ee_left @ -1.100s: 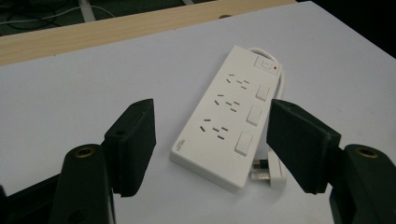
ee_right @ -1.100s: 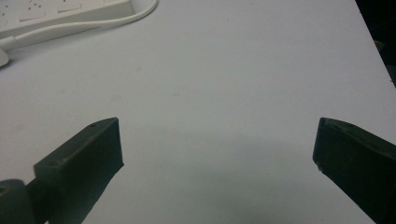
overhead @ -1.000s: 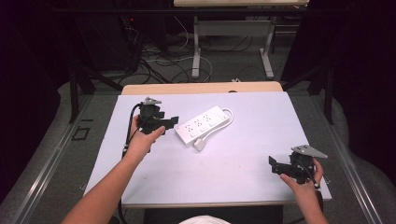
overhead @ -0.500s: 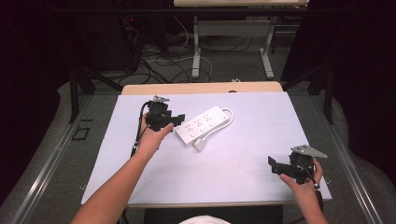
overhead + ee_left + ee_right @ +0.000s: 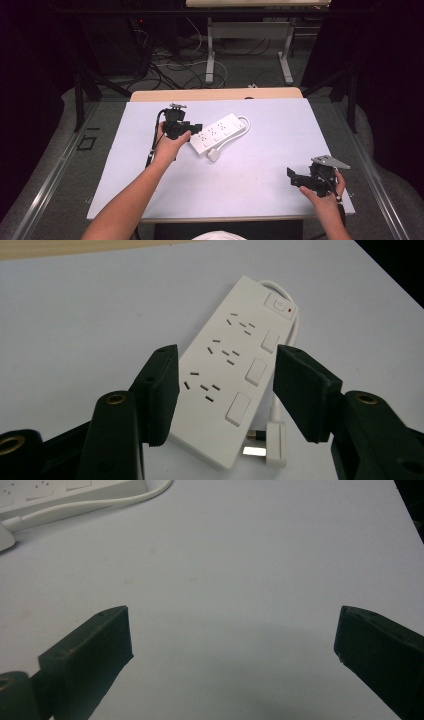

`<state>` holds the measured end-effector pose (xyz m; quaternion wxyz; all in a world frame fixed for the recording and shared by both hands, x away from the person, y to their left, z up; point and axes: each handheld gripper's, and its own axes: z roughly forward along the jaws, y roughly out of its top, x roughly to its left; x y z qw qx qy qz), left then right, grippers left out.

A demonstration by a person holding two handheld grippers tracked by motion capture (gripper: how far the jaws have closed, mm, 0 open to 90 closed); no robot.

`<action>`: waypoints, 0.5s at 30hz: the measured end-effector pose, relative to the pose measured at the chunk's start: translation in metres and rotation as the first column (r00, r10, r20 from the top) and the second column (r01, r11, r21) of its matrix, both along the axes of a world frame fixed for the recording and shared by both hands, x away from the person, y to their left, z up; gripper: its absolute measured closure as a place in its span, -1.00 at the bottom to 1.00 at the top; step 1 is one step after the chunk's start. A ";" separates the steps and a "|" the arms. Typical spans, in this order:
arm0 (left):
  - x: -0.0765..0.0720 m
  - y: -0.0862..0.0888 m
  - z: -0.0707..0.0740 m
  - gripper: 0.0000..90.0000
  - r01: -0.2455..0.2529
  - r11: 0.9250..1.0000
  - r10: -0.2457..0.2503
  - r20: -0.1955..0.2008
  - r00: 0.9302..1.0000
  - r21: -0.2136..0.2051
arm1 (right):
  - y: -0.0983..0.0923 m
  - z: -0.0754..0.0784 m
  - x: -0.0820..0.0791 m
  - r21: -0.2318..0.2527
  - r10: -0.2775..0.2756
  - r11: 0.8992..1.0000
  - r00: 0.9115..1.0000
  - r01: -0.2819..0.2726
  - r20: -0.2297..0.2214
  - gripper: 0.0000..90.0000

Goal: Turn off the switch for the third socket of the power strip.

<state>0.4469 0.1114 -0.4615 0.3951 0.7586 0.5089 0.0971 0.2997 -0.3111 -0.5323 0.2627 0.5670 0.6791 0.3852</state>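
The left claw (image 5: pixel 192 127) has moved right across the bench (image 5: pixel 250 175), now spread astride the power strip (image 5: pixel 220 132) at centre frame, likely about to grip. The right claw (image 5: pixel 295 177) waits spread, lower right.

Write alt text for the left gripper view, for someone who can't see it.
Open black tongs frame the near end of a white power strip lying on a white table, one jaw on either side without touching. The strip has three socket groups, switches beside them, and its plug lies alongside.
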 end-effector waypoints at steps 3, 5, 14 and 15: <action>0.001 -0.004 -0.002 0.01 0.009 1.000 -0.009 -0.019 1.000 0.007 | 0.000 0.000 0.000 0.000 -0.001 1.000 1.000 0.001 0.001 -0.97; 0.001 -0.006 -0.004 0.01 0.011 1.000 -0.010 -0.033 0.999 0.010 | 0.000 0.000 0.000 0.000 -0.001 1.000 1.000 0.001 0.001 -0.97; 0.003 -0.018 -0.012 0.13 0.040 0.998 -0.036 -0.090 0.995 0.047 | 0.000 -0.001 0.000 0.000 -0.003 1.000 1.000 0.003 0.004 -0.97; 0.003 -0.020 -0.013 0.14 0.034 0.998 -0.029 -0.100 0.995 0.044 | 0.000 -0.001 0.000 0.000 -0.004 1.000 1.000 0.004 0.006 -0.97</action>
